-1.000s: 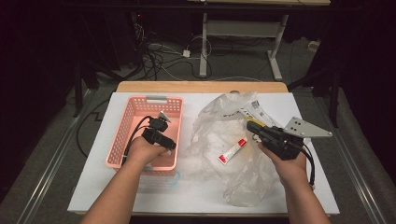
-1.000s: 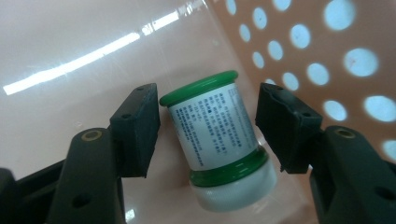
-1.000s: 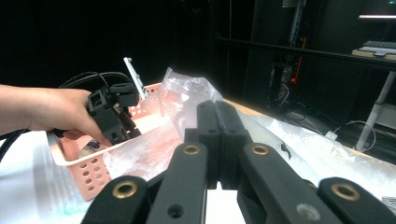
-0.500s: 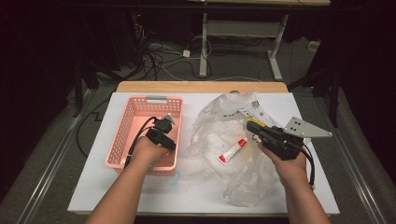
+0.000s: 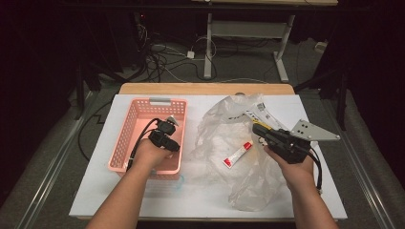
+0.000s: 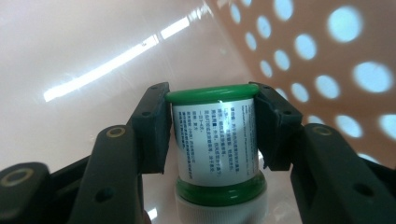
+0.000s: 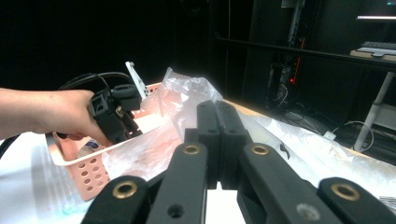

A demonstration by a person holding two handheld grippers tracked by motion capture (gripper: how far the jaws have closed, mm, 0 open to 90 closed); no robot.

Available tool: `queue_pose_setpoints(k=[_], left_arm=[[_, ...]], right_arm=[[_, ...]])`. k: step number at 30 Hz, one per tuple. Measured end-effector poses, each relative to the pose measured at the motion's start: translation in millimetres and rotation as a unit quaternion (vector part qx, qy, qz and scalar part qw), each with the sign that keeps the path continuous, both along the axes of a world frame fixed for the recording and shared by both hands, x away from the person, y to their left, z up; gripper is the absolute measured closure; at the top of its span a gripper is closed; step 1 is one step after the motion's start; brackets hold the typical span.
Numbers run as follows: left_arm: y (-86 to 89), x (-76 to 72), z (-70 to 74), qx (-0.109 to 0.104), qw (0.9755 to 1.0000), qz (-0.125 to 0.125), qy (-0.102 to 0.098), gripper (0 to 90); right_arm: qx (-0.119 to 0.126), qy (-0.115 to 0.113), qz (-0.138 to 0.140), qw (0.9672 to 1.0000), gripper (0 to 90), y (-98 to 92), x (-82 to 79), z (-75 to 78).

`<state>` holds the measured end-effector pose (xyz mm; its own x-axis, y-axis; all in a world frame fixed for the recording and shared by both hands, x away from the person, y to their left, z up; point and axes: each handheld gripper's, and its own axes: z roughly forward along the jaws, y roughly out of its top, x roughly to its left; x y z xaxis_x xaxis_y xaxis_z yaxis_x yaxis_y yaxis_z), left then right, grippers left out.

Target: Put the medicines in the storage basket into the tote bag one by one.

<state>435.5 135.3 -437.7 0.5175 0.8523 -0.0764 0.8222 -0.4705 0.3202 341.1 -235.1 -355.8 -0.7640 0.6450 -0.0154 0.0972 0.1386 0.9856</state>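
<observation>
My left gripper (image 5: 165, 137) reaches down into the pink perforated basket (image 5: 125, 138). In the left gripper view a small jar (image 6: 212, 144) with a green rim and a white printed label sits between the pads, which press on its two sides; the jaws have just been closing on it. The basket wall (image 6: 327, 56) rises at the right. My right gripper (image 5: 259, 128) hovers over the crumpled clear plastic bag (image 5: 224, 129), jaws shut together with nothing between them (image 7: 217, 112). A red-and-white tube (image 5: 237, 155) lies on the bag.
The white tabletop (image 5: 200, 195) carries the basket at left and the bag at right, with a wooden strip (image 5: 205, 88) along its far edge. Cables and metal table legs stand on the dark floor beyond. The left gripper (image 7: 112, 116) also appears in the right gripper view, over the basket.
</observation>
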Motion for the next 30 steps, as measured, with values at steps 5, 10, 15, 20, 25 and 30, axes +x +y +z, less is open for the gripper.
queue_pose_setpoints(k=[5,10,15,20,25,30], left_arm=[[6.2,-4.8,8.3,-0.021,0.9997,0.005,-0.015,50.2],[12.9,-14.3,19.5,-0.044,0.9982,0.001,-0.042,50.2],[21.2,-24.8,25.6,-0.065,0.9960,-0.001,-0.062,50.2],[25.6,-38.9,30.5,-0.078,0.9923,-0.010,-0.096,50.2],[25.4,-55.8,34.3,-0.094,0.9869,-0.016,-0.130,50.2],[27.5,-69.3,36.7,-0.105,0.9820,-0.022,-0.156,50.2]], right_arm=[[-0.001,0.005,-0.001,1.0000,90.0,0.6,-0.9,-0.2],[0.000,0.003,-0.001,1.0000,90.0,-0.1,-0.8,0.3],[-0.002,0.002,-0.001,1.0000,90.0,0.5,-1.2,0.5],[-0.002,0.001,-0.001,1.0000,90.0,1.3,-1.4,0.4],[-0.002,0.003,-0.001,1.0000,90.0,1.6,-1.5,0.2],[-0.003,0.004,-0.001,1.0000,90.0,2.4,-1.8,-0.1]])
